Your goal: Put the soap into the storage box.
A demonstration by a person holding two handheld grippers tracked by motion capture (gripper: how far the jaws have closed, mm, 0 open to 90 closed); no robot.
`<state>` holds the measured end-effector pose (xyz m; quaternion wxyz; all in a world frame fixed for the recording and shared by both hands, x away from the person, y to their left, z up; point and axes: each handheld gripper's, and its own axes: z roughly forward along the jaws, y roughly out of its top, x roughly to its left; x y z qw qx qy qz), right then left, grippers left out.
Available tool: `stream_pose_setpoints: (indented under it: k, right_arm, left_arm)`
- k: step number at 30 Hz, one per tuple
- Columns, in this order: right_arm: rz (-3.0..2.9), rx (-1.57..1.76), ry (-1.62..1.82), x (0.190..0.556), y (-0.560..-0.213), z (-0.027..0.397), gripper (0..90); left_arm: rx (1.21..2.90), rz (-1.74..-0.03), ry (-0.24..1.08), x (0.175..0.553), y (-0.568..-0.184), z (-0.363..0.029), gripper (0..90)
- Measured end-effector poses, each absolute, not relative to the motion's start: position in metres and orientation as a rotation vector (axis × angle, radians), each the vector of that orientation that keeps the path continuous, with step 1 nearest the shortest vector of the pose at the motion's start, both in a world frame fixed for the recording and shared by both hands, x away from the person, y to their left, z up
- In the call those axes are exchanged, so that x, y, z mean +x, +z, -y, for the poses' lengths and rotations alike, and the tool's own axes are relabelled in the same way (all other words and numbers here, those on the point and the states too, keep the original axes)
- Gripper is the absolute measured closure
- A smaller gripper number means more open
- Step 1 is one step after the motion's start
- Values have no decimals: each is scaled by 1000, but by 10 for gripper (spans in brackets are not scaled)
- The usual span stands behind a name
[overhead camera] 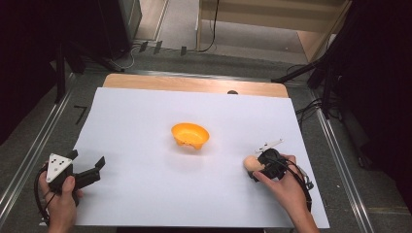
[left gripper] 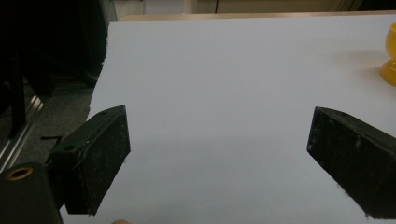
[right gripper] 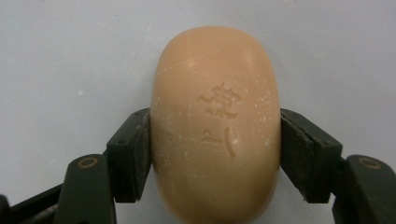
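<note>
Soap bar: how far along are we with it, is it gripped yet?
Done: the right gripper has both pads pressed on the soap bar, which lies on the white sheet. In hand: that grip, not visibly lifted. Likely left: carrying it to the orange bowl, which looks empty. The left gripper waits open.

One soap bar (right gripper: 215, 126), one orange bowl (overhead camera: 190, 135), two grippers, apparently one white sheet (overhead camera: 145, 121)

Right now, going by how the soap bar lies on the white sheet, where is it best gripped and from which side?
Grip the soap bar across its narrow width, pads on the two long, gently curved flanks near mid-length, coming in along its long axis from one rounded end. The right gripper does just that: its jaws press both flanks, stamped face up. The domed ends would likely slip. The left gripper is open over bare sheet.
</note>
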<state>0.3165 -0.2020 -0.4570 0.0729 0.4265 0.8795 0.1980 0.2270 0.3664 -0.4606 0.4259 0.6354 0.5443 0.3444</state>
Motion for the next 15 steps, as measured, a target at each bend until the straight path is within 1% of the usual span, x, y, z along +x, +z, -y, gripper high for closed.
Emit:
stream_pose_setpoints:
  k: [4, 15]
  right_arm:
    - [-2663, 1249, 624, 318, -454, 201, 333]
    - [-2677, 1172, 639, 328, -436, 187, 333]
  left_arm:
    - [1602, -1349, 857, 227, -460, -366, 12]
    - [1605, -1336, 853, 227, -460, -366, 0]
